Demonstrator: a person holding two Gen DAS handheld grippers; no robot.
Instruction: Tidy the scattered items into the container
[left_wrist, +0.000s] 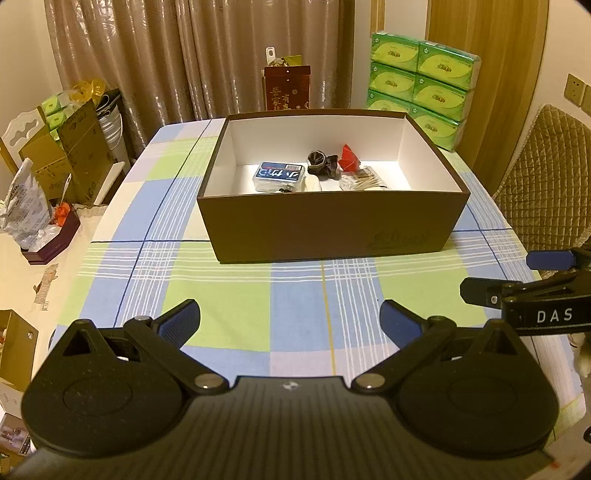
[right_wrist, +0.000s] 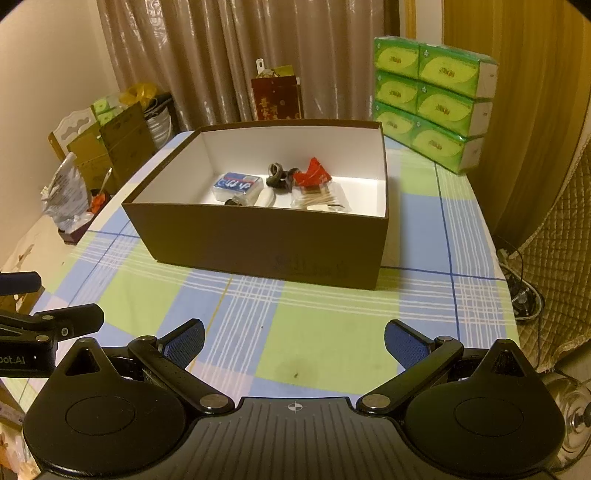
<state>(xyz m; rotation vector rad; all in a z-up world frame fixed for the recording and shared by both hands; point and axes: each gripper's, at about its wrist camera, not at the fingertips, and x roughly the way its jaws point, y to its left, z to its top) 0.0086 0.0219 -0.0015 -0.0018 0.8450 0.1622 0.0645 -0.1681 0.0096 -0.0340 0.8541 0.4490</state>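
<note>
A brown box (left_wrist: 332, 229) with a white inside stands on the checked tablecloth; it also shows in the right wrist view (right_wrist: 258, 243). Inside lie a blue-labelled pack (left_wrist: 279, 176), a dark hair tie (left_wrist: 322, 163), a red packet (left_wrist: 349, 156), a bag of cotton swabs (left_wrist: 364, 179) and a white item (left_wrist: 312, 182). My left gripper (left_wrist: 290, 323) is open and empty, above the cloth in front of the box. My right gripper (right_wrist: 294, 341) is open and empty, also in front of the box. Each gripper shows at the edge of the other's view.
Green tissue packs (left_wrist: 421, 85) are stacked at the table's back right. A red gift box (left_wrist: 286, 88) stands behind the brown box. Cardboard boxes (left_wrist: 66, 155) and bags sit to the left. A quilted chair (left_wrist: 543, 177) is on the right.
</note>
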